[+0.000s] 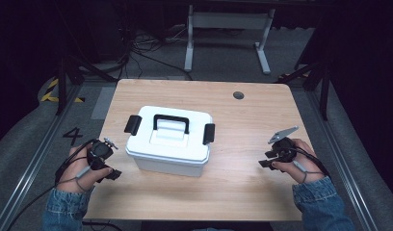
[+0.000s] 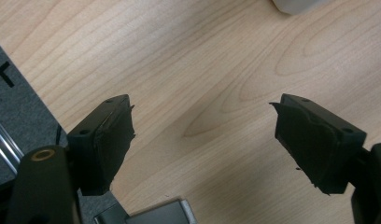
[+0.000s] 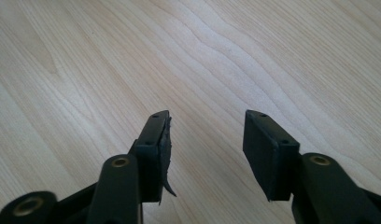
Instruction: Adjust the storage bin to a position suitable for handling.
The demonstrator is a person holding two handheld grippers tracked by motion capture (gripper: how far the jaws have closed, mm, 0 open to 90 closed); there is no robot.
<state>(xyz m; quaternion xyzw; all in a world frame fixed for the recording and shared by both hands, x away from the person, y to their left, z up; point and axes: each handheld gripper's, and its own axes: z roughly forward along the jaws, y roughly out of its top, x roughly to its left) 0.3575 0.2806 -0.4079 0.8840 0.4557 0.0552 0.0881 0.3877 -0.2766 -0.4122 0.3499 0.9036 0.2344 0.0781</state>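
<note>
We log one container: a white lidded box [image 1: 168, 142] near the middle of the wooden table [image 1: 242, 178], a little left of centre. Lid is on, so we cannot see what is inside. On the lid, one black carry handle [image 1: 171, 122], lying across the top; two black latches, one at the left end [image 1: 132, 124] and one at the right end [image 1: 208, 134], both seemingly folded down, though the high view is too coarse to be sure.

Two grippers, one per hand. Left gripper [image 1: 107, 168] sits at the table's near-left edge, just beside the box's front-left corner, not touching it; in the left gripper view [image 2: 202, 140] its jaws stand wide apart over bare wood, a white corner of the box [image 2: 296, 5] at top. Right gripper [image 1: 268, 159] is well apart from the box, near-right; in its own view [image 3: 207, 140] jaws are parted, nothing between them

One dark round hole [image 1: 238, 95] at the far edge of the table
</note>
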